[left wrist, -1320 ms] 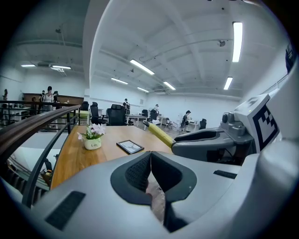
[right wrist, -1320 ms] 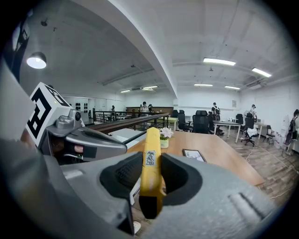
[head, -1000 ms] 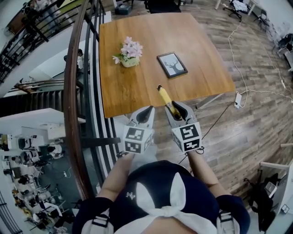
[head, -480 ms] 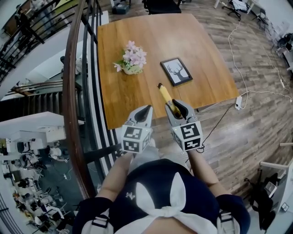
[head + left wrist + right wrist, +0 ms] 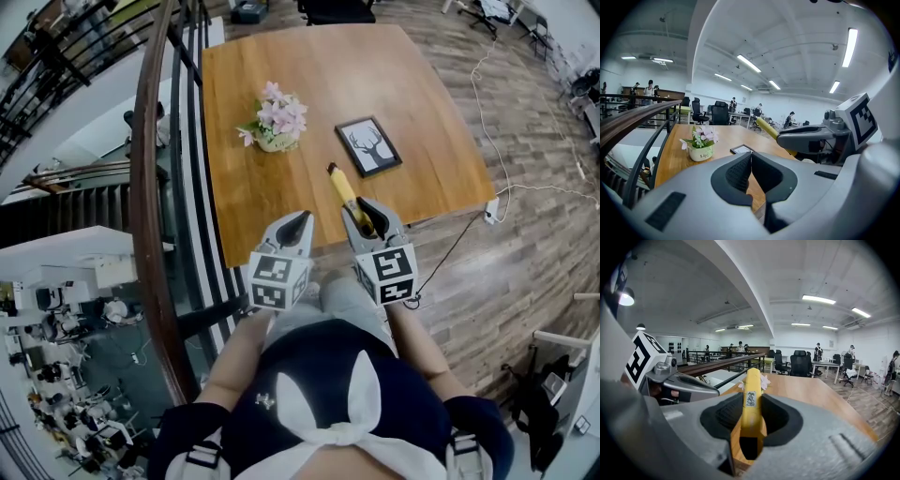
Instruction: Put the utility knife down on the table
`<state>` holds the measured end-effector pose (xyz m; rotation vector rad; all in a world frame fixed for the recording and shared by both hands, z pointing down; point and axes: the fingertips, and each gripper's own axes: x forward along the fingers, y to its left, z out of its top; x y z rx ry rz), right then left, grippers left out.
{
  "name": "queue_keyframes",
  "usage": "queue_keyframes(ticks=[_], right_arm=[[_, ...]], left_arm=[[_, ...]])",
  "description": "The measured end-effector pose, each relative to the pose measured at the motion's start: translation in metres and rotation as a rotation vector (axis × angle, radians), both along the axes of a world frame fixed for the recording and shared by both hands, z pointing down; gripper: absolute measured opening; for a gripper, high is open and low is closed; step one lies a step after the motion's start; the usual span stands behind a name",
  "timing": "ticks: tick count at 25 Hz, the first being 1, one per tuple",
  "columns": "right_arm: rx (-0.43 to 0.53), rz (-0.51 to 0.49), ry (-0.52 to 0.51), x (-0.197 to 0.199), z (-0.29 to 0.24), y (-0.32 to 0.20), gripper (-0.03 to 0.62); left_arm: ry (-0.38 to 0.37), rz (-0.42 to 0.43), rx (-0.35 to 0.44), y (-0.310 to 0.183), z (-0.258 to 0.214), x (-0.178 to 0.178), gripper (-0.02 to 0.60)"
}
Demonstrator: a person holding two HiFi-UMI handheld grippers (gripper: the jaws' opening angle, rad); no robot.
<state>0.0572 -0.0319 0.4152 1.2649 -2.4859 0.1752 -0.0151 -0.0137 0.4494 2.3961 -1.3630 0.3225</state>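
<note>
My right gripper (image 5: 368,217) is shut on a yellow utility knife (image 5: 344,192). The knife points forward over the near edge of the wooden table (image 5: 281,56). In the right gripper view the knife (image 5: 751,397) stands between the pads, its tip ahead of my right gripper (image 5: 751,420). My left gripper (image 5: 298,223) hovers beside it at the table's near edge, shut with nothing in it; its pads (image 5: 740,171) meet. From the left gripper view the right gripper (image 5: 808,139) and the knife (image 5: 767,128) show at the right.
A pot of pink flowers (image 5: 277,120) and a small framed deer picture (image 5: 368,146) stand on the table beyond the knife. A dark curved handrail (image 5: 148,187) with a drop behind it runs along the left. A white cable and power strip (image 5: 489,206) lie on the floor at the right.
Both grippers have moved forward together toward the table. The knife now reaches farther over the near edge. The grip on the knife looks the same.
</note>
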Motion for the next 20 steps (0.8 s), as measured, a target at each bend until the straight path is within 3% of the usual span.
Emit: queue_keyframes(ticks=[20], right_arm=[[0.023,0.022,-0.013,-0.007,-0.001,-0.060,0.123]], left_arm=[[-0.004,-0.024,-0.018,-0.048,0.013,-0.023,0.018]])
